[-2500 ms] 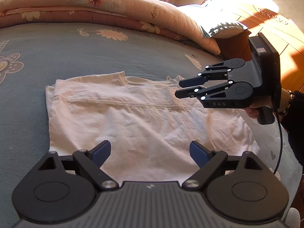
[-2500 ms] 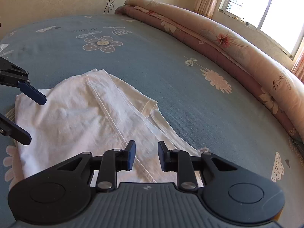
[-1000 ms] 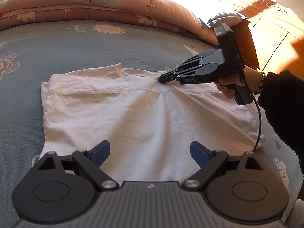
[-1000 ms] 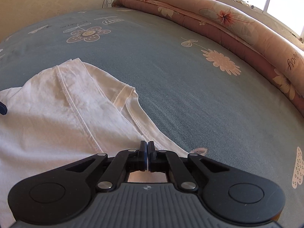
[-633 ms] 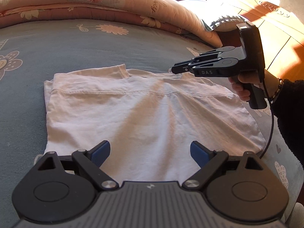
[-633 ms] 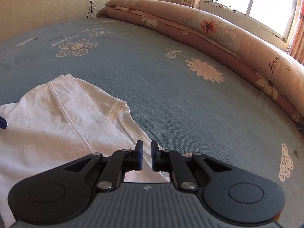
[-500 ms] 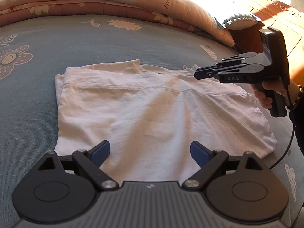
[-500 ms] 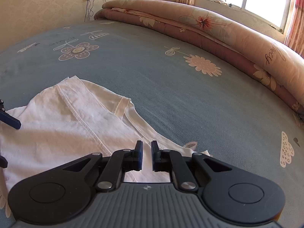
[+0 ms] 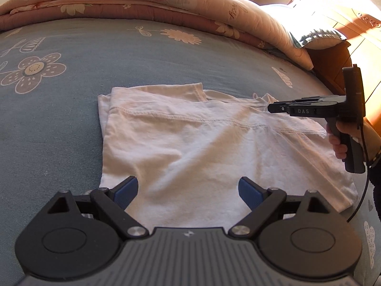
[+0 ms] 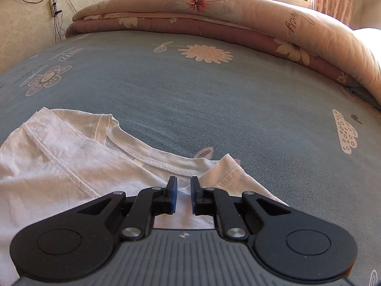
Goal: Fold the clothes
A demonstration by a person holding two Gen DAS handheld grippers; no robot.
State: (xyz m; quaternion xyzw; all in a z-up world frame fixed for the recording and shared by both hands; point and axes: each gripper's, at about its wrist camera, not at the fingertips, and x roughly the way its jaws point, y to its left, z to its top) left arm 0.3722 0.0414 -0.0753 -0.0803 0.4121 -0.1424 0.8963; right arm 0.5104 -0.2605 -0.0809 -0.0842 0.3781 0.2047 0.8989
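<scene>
A white T-shirt [image 9: 202, 147] lies folded flat on the blue flowered bed sheet [image 9: 119, 54]. My left gripper [image 9: 188, 190] hovers wide open over its near edge, nothing between the blue pads. In the left wrist view my right gripper [image 9: 270, 107], held by a hand [image 9: 338, 140], hangs just above the shirt's far right corner by the collar. In the right wrist view the right gripper [image 10: 183, 191] has a narrow gap between its jaws, which are opening; the shirt [image 10: 71, 157] lies beneath them, its collar seam [image 10: 152, 159] just ahead, and nothing is pinched.
A rolled pink floral quilt [image 9: 147, 0] runs along the bed's far side, also the quilt [image 10: 226, 16] in the right wrist view. A wooden headboard [image 9: 352, 54] and a pillow [image 9: 319, 35] stand at the right. A cable [image 9: 362, 190] trails from the right gripper's handle.
The right gripper's jaws went from fully shut to slightly apart, and it rolled and drew back to the right, off the shirt's collar area. The left gripper stayed wide open and shifted slightly.
</scene>
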